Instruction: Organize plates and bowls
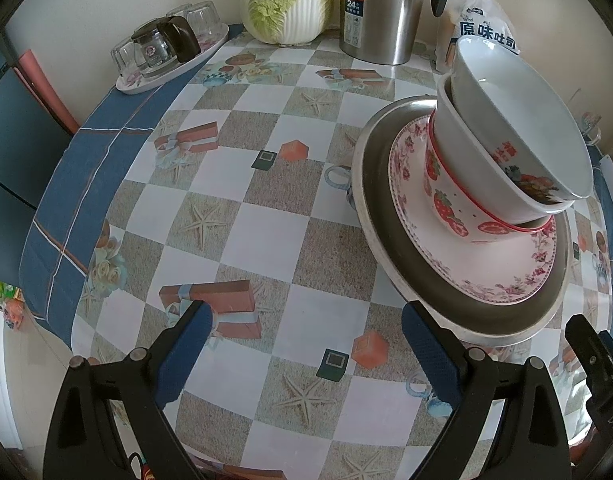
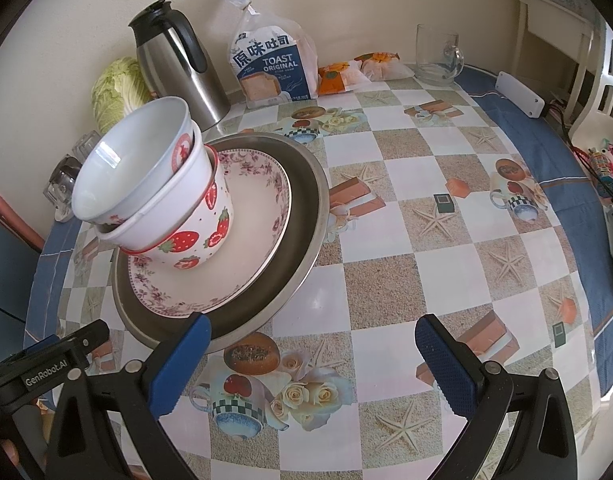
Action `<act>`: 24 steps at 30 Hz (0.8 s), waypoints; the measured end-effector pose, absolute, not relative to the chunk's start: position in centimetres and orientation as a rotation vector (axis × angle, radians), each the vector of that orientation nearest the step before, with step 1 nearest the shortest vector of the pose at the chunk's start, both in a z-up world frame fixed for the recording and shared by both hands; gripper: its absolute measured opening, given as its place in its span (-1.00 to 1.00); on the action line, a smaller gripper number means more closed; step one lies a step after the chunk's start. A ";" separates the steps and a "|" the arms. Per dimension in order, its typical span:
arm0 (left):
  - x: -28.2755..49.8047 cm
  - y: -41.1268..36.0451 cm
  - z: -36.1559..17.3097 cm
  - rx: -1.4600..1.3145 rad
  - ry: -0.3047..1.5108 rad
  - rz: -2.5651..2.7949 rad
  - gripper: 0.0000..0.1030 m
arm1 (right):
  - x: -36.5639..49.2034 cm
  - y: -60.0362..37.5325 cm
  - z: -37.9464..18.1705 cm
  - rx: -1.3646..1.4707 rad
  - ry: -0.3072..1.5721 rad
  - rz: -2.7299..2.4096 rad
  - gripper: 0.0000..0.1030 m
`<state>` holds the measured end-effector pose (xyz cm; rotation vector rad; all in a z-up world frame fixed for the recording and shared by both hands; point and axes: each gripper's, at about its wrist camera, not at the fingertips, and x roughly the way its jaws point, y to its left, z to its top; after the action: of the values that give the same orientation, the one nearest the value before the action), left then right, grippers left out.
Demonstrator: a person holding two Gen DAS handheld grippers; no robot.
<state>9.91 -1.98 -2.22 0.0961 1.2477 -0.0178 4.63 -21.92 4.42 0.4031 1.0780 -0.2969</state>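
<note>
Covering table (image 2: pixel 386 184), checkered starfish cloth (image 1: pixel 266 216)

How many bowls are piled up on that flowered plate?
3, nested and tilted: the strawberry bowl sits on the flowered plate, a white bowl inside it, and the top bowl inside that. A smaller one could be hidden within.
</note>
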 end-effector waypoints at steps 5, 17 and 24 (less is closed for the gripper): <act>9.9 -2.0 -2.2 0.098 1.248 -0.016 0.86 | 4.6 -21.8 4.3 0.402 1.079 -0.296 1.00; 10.0 -2.0 -1.8 0.088 1.227 -0.006 0.86 | 4.6 -21.7 4.2 0.399 1.082 -0.292 1.00; 9.8 -2.1 -1.0 0.086 1.180 0.001 0.86 | 4.7 -21.7 4.3 0.399 1.083 -0.292 1.00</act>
<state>9.78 -2.06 -0.97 0.0861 1.1799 0.0006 4.69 -21.74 4.29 0.3989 1.0827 -0.2924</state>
